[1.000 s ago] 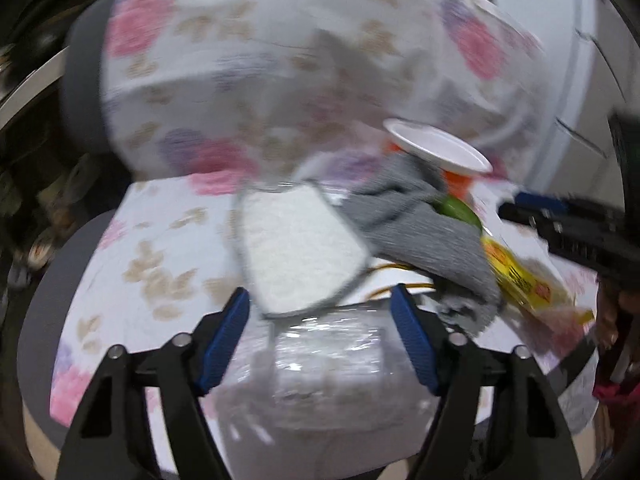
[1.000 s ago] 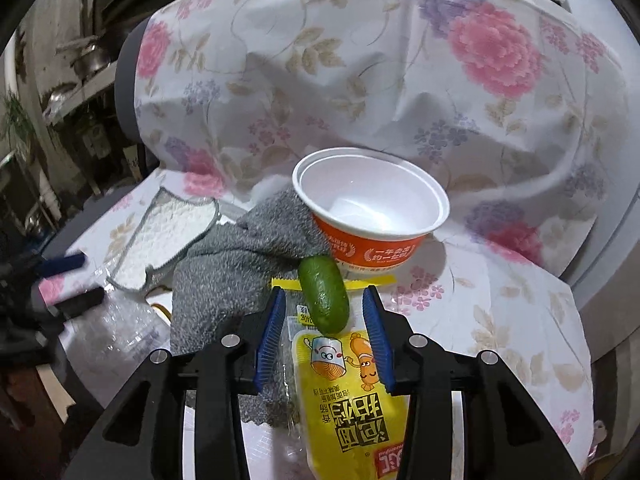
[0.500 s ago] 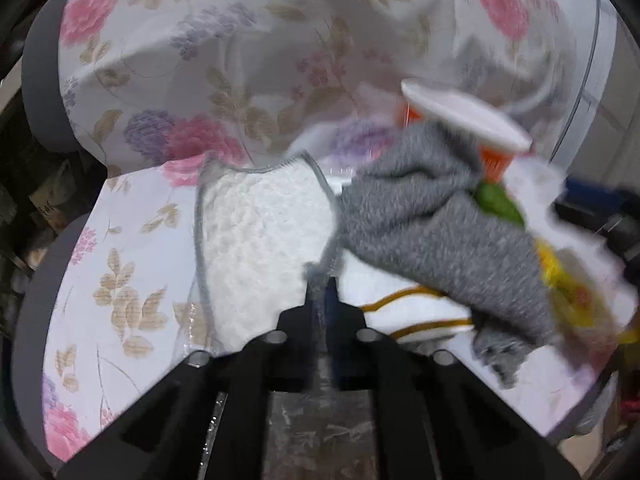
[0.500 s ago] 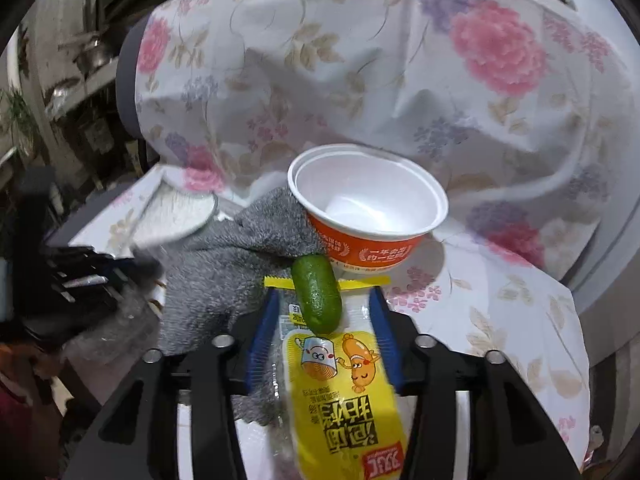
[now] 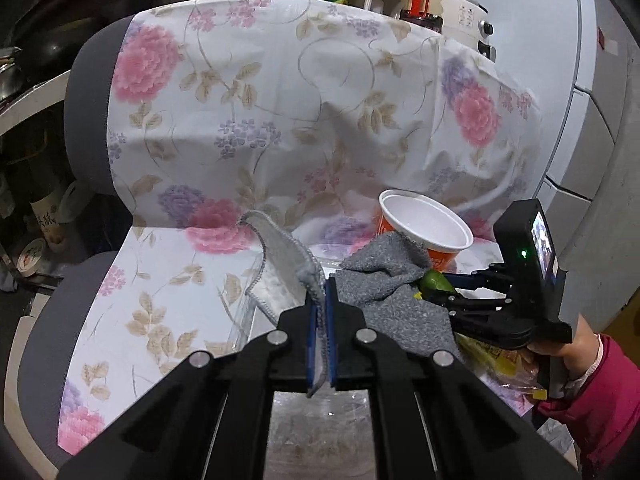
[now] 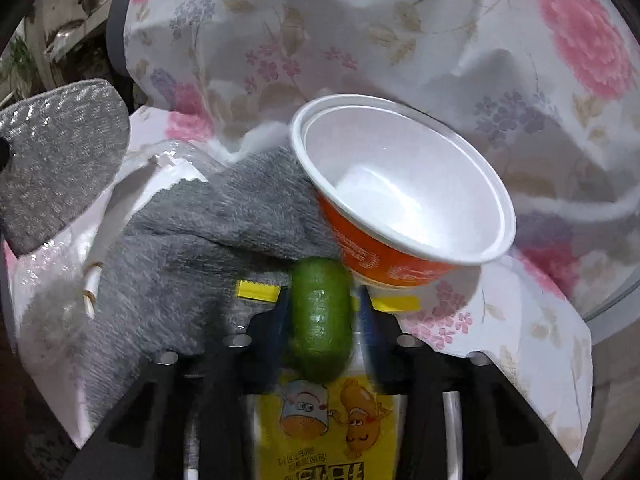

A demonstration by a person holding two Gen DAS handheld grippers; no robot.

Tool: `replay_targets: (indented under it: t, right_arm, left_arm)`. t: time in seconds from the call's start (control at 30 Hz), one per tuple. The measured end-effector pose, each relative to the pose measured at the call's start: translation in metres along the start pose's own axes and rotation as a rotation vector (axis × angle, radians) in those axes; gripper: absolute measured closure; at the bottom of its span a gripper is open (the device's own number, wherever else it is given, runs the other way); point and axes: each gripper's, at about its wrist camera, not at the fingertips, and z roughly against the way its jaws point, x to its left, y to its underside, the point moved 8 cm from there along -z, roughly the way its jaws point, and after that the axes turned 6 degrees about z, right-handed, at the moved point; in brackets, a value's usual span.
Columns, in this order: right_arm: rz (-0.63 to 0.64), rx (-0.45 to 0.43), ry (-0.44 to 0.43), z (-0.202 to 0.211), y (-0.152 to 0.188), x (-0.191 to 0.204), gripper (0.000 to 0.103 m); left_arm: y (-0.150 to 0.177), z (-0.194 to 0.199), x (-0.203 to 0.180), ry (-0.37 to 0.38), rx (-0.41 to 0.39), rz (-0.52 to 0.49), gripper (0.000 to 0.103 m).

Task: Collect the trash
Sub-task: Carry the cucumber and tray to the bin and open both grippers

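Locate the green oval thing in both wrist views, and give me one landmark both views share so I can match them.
Left wrist view: the green oval thing peeks out right of centre, beside the grey towel, below the orange cup.
Right wrist view: it sits low in the centre, between the right gripper jaws, on the yellow snack packet.
Shared landmark: the orange cup with its white inside.

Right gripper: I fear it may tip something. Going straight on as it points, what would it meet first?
Probably the orange bowl, just beyond the green fruit between the right gripper fingers; depth is unclear.
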Motion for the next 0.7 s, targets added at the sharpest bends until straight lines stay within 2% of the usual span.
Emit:
replay_targets:
  t: [0.1, 0.3, 0.5, 0.7]
  right_arm:
    - [-0.004, -0.056, 0.004, 0.028, -0.001, 0.004, 0.071]
    - [-0.158, -0.237, -0.072, 0.128, 0.019, -0.005, 0.071]
    - [-0.259, -0.329, 0.012, 0.203, 0.065, -0.018, 0.071]
    - [-0.335, -0.358, 0.096, 0.25, 0.115, -0.03, 0.071]
  left_arm:
    - [0.002, 0.01, -0.006, 0.02, -0.01, -0.007, 0.101]
    - [0.001, 0.046, -0.042, 0.126, -0.05, -0.027, 0.101]
    - [0.015, 0.073, -0.094, 0.188, -0.091, -0.089, 0.101]
    - [0.051, 0.087, -0.131, 0.252, -0.053, -0.116, 0.101]
